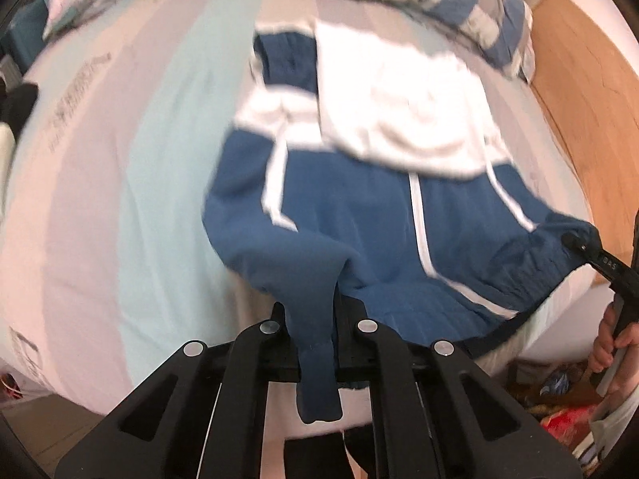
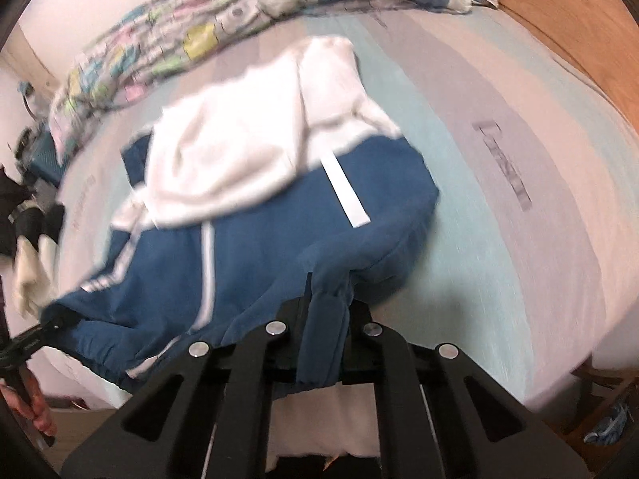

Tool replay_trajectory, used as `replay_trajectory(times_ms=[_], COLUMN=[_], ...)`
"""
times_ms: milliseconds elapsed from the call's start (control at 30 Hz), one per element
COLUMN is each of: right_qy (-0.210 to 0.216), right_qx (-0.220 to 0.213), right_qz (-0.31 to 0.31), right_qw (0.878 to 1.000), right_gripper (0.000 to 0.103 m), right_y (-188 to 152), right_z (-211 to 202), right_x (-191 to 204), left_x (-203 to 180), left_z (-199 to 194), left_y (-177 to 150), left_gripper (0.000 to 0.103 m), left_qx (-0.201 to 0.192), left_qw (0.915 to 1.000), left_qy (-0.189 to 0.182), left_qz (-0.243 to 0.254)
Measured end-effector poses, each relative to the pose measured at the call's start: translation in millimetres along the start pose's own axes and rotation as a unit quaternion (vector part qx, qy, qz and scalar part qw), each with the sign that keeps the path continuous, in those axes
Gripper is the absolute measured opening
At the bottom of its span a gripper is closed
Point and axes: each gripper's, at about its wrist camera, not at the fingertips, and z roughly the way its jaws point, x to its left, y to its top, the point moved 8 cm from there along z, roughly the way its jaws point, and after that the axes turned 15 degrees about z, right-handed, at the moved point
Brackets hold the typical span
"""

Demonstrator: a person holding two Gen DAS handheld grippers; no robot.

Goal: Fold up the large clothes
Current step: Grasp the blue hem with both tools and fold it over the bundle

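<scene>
Both views are motion-blurred, and the white upper half of the blue-and-white jacket on the striped bed lacks detail. Left gripper and right gripper each have jaws clamped on a pinched blue hem fold.

The blue-and-white cloth jacket looks soft and matt, the pastel striped cotton bedsheet smooth; the black plastic left gripper (shiny metal rivets) looks matt, the orange-brown wooden bed frame smooth.
</scene>
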Motion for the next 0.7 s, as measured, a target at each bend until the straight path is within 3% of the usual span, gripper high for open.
replay_trajectory(times_ms=[233, 400, 700], right_qy=[0.026, 0.054, 0.049], right_qx=[-0.020, -0.001, 0.022], right_qz=[-0.017, -0.024, -0.034], right_qw=[0.999, 0.998, 0.998], right_gripper=[0.006, 0.006, 0.006], right_y=[86, 150, 257], right_z=[2, 35, 98], right_x=[37, 67, 102], left_x=[37, 64, 98], left_z=[4, 30, 88], left_y=[91, 164, 277], left_gripper=[0.006, 0.006, 0.007], left_qx=[-0.021, -0.011, 0.000], left_qw=[0.9991, 0.9979, 0.9975], left_qy=[0.037, 0.056, 0.065], left_qz=[-0.007, -0.031, -0.028])
